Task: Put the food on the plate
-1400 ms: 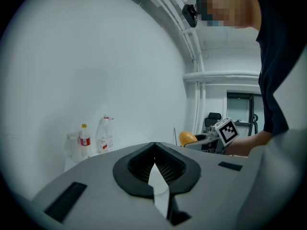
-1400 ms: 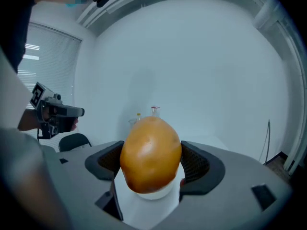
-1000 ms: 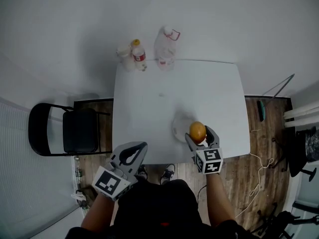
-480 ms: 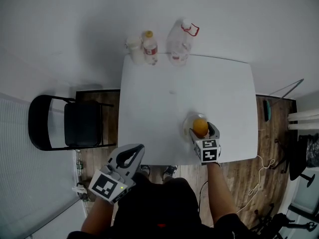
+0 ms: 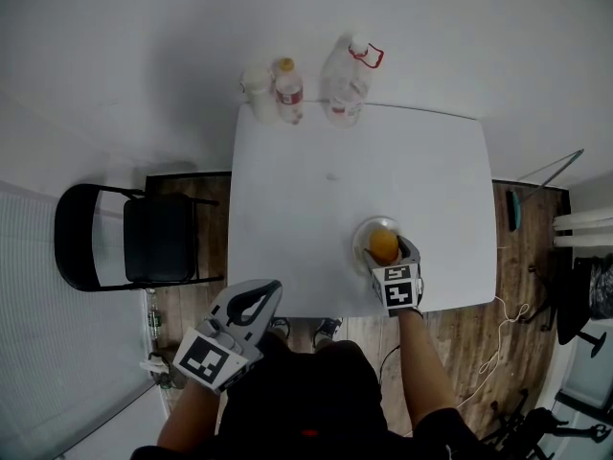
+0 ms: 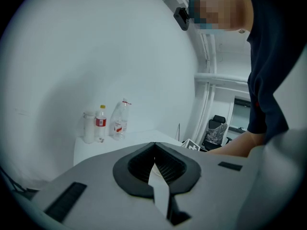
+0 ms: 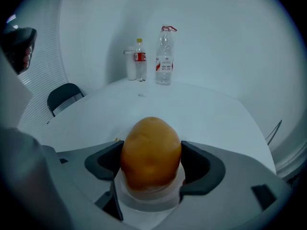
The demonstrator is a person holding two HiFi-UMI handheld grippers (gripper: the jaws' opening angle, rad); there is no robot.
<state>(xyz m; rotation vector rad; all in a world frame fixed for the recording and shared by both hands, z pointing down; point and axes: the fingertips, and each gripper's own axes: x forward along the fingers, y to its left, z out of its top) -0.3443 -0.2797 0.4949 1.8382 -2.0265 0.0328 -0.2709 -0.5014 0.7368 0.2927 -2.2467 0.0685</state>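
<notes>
While the head view shows the right hand-held gripper (image 5: 388, 254) grasping the round orange food (image 5: 382, 244) over the plate (image 5: 357, 235) at the bench's (image 5: 306, 190) near right, lower it gently before letting go. In the left gripper view, the left hand-held gripper (image 6: 154, 166) is clenched and empty. In the right gripper view, the food sits centred over the plate, so it is best released there.

Bottles (image 5: 287, 92) stand at the table's (image 5: 306, 209) far edge, black chair (image 5: 144, 247) alongside.

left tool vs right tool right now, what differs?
Left tool is shut and empty; right tool is shut on the orange food. Left tool hangs by the table's near edge; right tool is over the plate. Both point away from the person.
</notes>
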